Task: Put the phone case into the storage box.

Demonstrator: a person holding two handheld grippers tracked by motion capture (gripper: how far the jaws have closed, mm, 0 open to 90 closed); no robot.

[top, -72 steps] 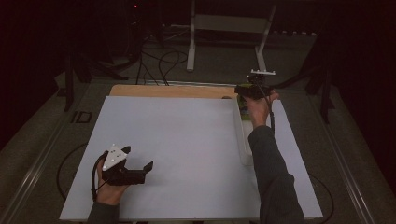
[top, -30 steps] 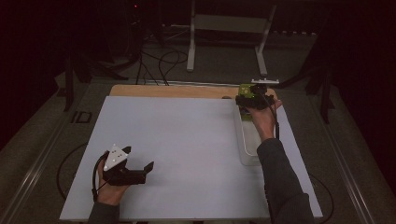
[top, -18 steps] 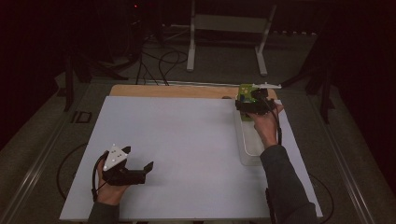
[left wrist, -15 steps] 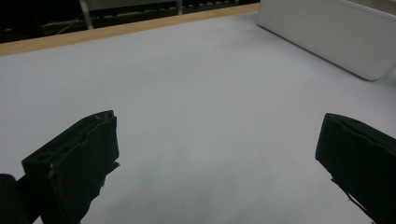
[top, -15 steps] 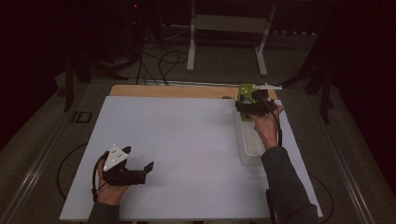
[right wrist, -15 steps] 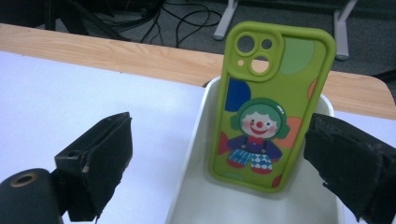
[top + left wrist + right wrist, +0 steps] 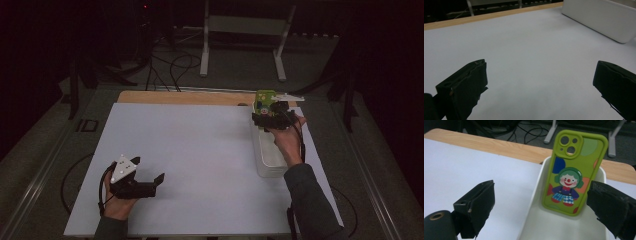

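Observation:
A green phone case (image 7: 574, 172) with a cartoon clown stands upright inside the white tray (image 7: 541, 225), leaning on its far wall. My right gripper (image 7: 541, 195) is open just short of the case, one jaw to each side, touching nothing. In the high view the case (image 7: 263, 98) is at the tray's (image 7: 267, 160) far end, with the right gripper (image 7: 270, 119) right behind it. My left gripper (image 7: 157, 182) rests open and holds nothing at the front left of the white table mat (image 7: 190, 145). In the left gripper view the left gripper (image 7: 540, 75) has bare mat between its jaws.
The white tray (image 7: 599, 17) lies along the mat's right side. A wooden table edge (image 7: 185, 97) runs behind the mat. Beyond it are metal stand legs (image 7: 205, 55) and cables (image 7: 170, 65) on a dark floor.
The right gripper has drawn back a little toward the person from the tray's far end, and the green case stays leaning there. The left gripper has not moved.

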